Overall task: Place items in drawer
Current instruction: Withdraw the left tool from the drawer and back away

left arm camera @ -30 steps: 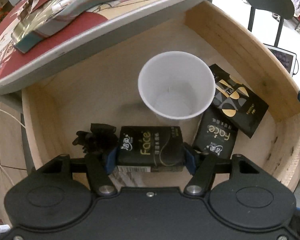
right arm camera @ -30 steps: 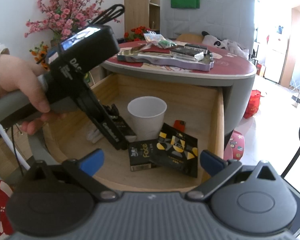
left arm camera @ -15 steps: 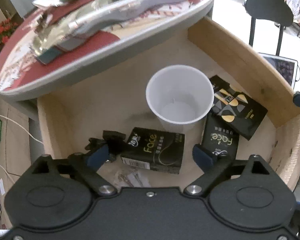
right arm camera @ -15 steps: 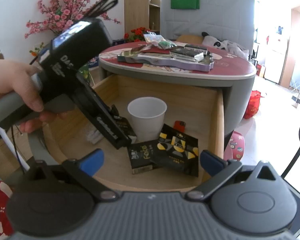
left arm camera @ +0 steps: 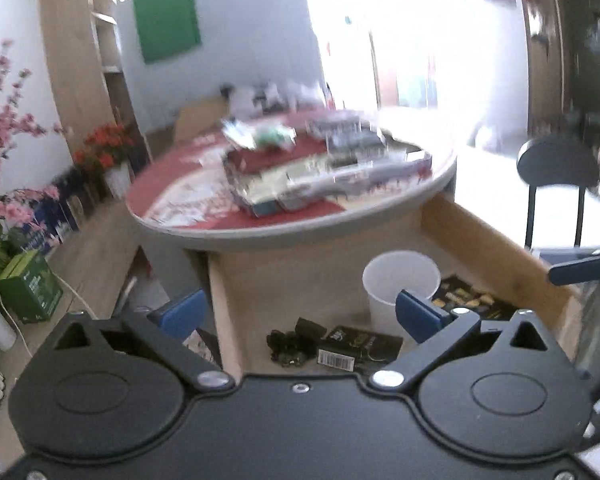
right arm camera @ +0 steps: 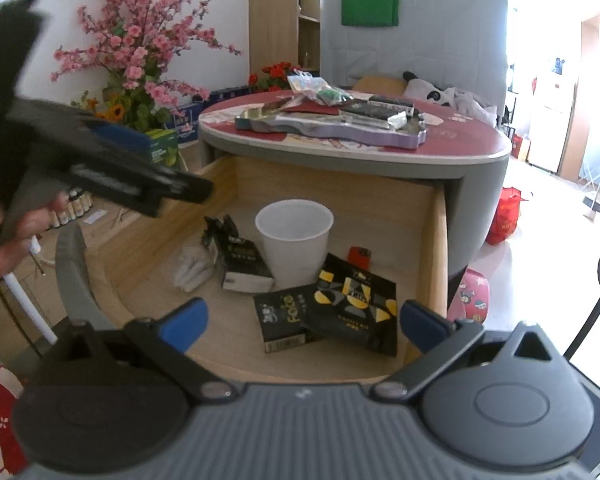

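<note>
The open wooden drawer [right arm camera: 438,248] holds a white paper cup [right arm camera: 294,236], a black Face tissue pack [right arm camera: 244,262] left of the cup, a second Face pack [right arm camera: 284,316], a black and gold packet [right arm camera: 354,306], a red lighter [right arm camera: 359,257] and a black clip [left arm camera: 290,344]. My left gripper [left arm camera: 298,312] is open and empty, raised above the drawer's front left; it also shows in the right wrist view [right arm camera: 112,172]. The released Face pack [left arm camera: 358,346] lies below it. My right gripper [right arm camera: 302,318] is open and empty at the drawer's front edge.
The round table [right arm camera: 480,152] above the drawer carries a tin tray [right arm camera: 332,126] and snack bags [right arm camera: 316,88]. White crumpled paper [right arm camera: 192,266] lies in the drawer's left part. A black chair [left arm camera: 556,168] stands at the right; pink flowers [right arm camera: 140,52] and a green box [left arm camera: 28,286] at the left.
My left gripper opened, let go of the Face tissue pack in the drawer, then lifted up and back out of the drawer. The right gripper stayed still.
</note>
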### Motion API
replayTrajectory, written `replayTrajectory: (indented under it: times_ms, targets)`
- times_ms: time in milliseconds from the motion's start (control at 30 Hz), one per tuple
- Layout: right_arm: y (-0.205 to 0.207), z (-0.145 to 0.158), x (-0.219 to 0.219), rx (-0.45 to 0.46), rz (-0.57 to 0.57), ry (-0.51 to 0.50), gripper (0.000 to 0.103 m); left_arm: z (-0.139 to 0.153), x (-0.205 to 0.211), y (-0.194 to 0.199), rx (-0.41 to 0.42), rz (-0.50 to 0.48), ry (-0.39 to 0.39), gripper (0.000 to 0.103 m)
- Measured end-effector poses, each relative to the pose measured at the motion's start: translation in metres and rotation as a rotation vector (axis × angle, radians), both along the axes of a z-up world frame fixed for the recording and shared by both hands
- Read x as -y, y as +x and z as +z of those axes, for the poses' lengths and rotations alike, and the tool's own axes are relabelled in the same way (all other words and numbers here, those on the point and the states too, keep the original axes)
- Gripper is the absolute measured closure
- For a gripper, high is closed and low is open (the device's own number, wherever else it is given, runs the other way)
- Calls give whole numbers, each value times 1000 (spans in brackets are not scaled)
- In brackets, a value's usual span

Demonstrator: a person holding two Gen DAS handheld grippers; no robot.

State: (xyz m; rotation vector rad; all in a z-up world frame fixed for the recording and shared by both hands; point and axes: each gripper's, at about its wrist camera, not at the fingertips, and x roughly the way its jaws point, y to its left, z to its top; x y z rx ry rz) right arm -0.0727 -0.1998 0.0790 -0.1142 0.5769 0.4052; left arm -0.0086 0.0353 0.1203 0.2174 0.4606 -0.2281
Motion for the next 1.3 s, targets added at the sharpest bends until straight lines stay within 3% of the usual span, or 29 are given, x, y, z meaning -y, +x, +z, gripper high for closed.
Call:
replayTrajectory:
  times_ms: [300, 500, 600, 800, 967, 1067, 1167, 1300]
  targets:
    - [-6, -3, 2, 52, 0, 23, 1, -21, -20, -81, 277, 7, -187, 0]
    - [-7, -4, 3, 65, -1, 30, 1, -46, -30, -124, 392, -14, -271, 0]
    - [-8, -4, 3, 67, -2, 31, 1, -56, -24, -133, 394, -59, -255, 0]
    - [-9, -4, 3, 73, -3, 34, 1, -72, 4, -138, 438, -80, -130, 0]
    - [-10, -5, 4, 77, -3, 35, 1, -84, 3, -129, 355, -88, -178, 0]
    - [-9, -4, 5, 78, -3, 38, 1, -92, -2, -120, 318, -45, -203, 0]
    - [-9, -4, 6, 80, -3, 39, 1, -94, -11, -110, 275, -38, -273, 0]
    - [-10, -4, 6, 89, -4, 42, 1, -97, -15, -107, 267, -44, -298, 0]
